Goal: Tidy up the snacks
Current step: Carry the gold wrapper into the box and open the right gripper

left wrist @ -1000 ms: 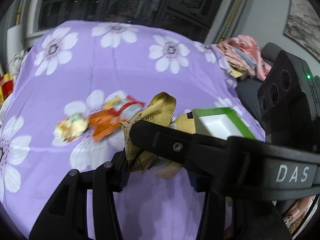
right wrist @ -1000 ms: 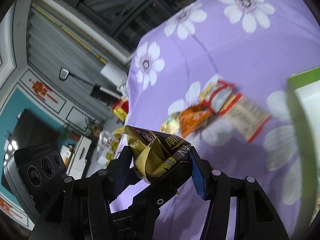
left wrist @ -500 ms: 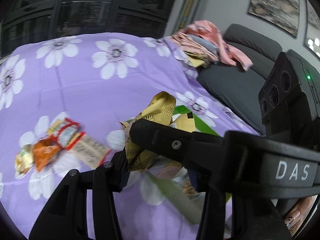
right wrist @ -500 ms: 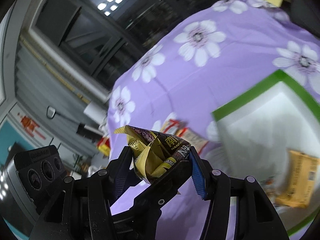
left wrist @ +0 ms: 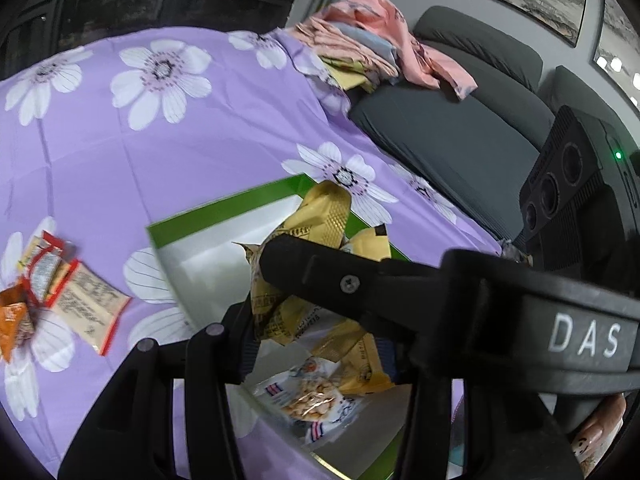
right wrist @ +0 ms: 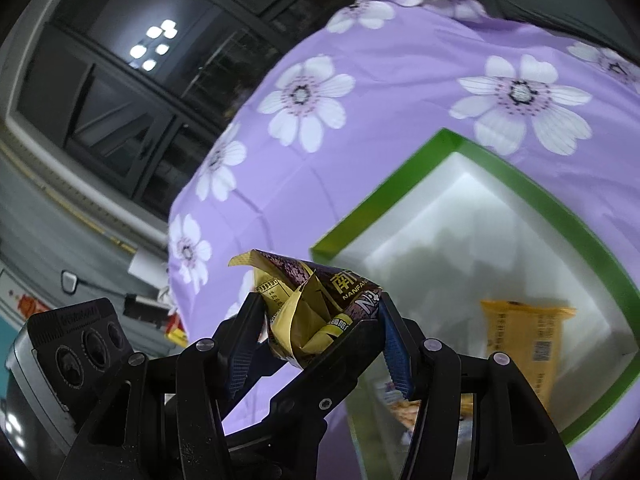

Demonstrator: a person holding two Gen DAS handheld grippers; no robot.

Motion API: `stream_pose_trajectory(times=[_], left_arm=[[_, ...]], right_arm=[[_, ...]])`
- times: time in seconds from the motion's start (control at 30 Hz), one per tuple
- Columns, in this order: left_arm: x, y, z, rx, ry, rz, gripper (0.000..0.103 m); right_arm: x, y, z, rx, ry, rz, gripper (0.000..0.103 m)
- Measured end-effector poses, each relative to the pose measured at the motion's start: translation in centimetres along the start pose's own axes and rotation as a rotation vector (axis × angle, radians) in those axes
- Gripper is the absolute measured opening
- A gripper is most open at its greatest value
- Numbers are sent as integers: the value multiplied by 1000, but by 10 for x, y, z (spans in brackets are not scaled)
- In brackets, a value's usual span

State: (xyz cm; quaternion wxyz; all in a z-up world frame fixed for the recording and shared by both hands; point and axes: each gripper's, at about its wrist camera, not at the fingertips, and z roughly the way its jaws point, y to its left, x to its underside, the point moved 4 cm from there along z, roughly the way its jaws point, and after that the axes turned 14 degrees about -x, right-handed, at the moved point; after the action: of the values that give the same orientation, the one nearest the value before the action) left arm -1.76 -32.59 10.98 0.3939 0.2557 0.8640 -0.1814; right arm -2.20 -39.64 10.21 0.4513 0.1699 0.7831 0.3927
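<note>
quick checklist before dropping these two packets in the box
1. Left gripper shut on the crumpled gold foil snack packet: ok.
2. Right gripper shut on the crumpled purple and yellow snack packet: ok.
3. Gold packet above the green-rimmed white box: ok, box interior shows behind it.
4. Purple packet above the box: not ok, it hangs over the box's near corner and the purple flowered cloth.
5. Free floor in the box: ok, the orange flat packet and a clear cracker bag leave white space.
6. Height above the box: cannot tell.
</note>
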Motion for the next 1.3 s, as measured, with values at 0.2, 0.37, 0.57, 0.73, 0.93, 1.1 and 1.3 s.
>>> stream_pose_trajectory(times=[0.2,0.37,0.57,0.73,0.93,1.1,1.3], left_arm=[[3,-6,21,29,60,-12,49],[7,-9,33,26,85,-27,50],[13,-9,46,25,136,-50,52],[16,-4,48,8,159,-75,62],[17,4,34,-8,142,-70,65],[21,24,6,-50,83,-87,75],[32,80,-37,-144,0,-194,86]], right_arm=[[-2,-23,-2,59,11,55,58],[-2,-36,0,92,21,86,58],[-2,-48,3,135,37,118,58],[-5,-54,-2,213,8,120,58],[-8,-56,-10,229,-24,123,58],[-10,-37,-13,239,-58,53,60],[-7,-7,-5,264,-82,-68,73]])
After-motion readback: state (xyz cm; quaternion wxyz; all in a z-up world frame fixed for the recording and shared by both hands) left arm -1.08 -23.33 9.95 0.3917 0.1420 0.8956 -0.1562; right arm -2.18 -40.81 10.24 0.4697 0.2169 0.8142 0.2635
